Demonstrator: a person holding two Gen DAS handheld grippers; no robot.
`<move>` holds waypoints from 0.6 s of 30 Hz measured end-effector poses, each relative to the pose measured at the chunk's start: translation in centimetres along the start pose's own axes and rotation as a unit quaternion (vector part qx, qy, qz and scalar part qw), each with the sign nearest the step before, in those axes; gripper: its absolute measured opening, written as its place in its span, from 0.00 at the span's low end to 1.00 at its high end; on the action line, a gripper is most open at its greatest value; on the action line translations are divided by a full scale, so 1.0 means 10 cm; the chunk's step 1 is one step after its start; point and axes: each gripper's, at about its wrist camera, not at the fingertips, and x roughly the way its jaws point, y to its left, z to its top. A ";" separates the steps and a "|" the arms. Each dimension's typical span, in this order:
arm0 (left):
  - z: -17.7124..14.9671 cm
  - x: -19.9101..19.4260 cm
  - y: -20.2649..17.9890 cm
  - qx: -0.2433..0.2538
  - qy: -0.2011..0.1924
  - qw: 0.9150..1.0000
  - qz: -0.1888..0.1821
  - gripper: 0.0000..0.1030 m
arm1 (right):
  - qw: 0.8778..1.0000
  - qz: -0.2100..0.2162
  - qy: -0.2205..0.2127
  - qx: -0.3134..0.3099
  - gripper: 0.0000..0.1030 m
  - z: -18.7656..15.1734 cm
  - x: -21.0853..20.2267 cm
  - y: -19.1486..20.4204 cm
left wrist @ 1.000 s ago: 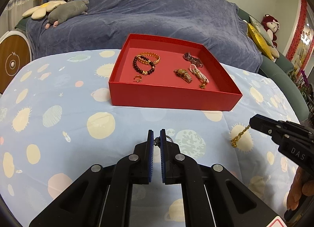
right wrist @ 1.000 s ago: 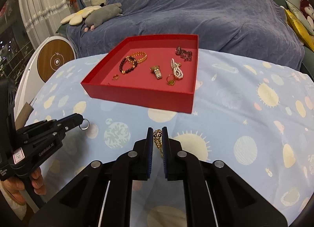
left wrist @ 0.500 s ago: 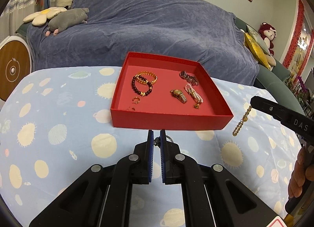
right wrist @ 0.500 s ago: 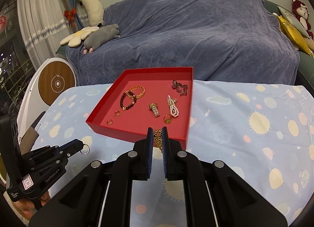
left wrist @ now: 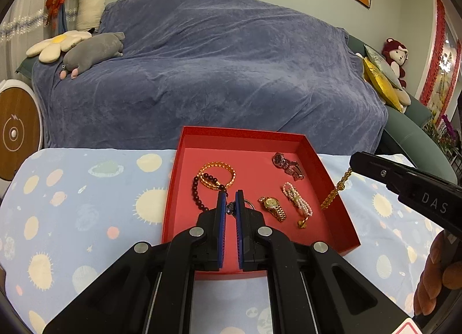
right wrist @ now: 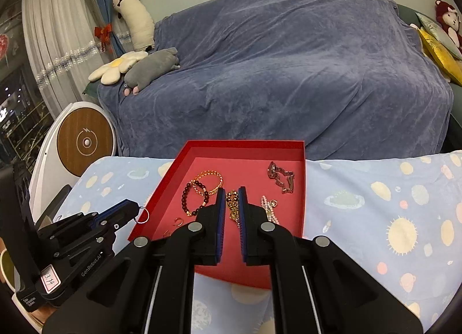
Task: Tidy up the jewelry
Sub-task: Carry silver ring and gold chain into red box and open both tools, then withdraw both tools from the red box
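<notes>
A red tray [left wrist: 323, 166] sits toward the far edge of a counter [left wrist: 86, 212] covered in a pale blue cloth printed with suns and planets. Both tongs hover above the tray's near side. The left tongs [left wrist: 231, 207] are pinched shut on a small ring [left wrist: 247, 204] with a dark stone. The right tongs [right wrist: 231, 204] are clamped on a gold chain [right wrist: 232, 207], which hangs from their tips over the tray's right wall. Inside the tray lie a dark bead bracelet [left wrist: 197, 194], an amber bead bracelet [left wrist: 218, 173], a gold watch [left wrist: 273, 207], a pearl strand [left wrist: 297, 202] and a dark watch [left wrist: 287, 165].
</notes>
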 end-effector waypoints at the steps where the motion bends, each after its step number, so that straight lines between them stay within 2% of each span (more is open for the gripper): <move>1: 0.00 0.07 0.00 0.001 0.004 1.000 0.001 0.04 | 1.000 0.001 0.004 0.003 0.08 0.00 0.07 -0.02; 8: -0.07 0.45 0.02 -0.004 0.025 1.000 0.006 0.04 | 1.000 -0.004 0.020 0.009 0.08 -0.05 0.42 -0.13; 15: -0.13 0.71 0.05 -0.009 0.042 0.999 0.017 0.05 | 0.999 -0.026 0.035 -0.001 0.08 -0.11 0.72 -0.18; 18: -0.13 0.76 0.07 -0.017 0.050 0.998 0.019 0.10 | 0.999 -0.026 0.031 0.011 0.11 -0.10 0.74 -0.21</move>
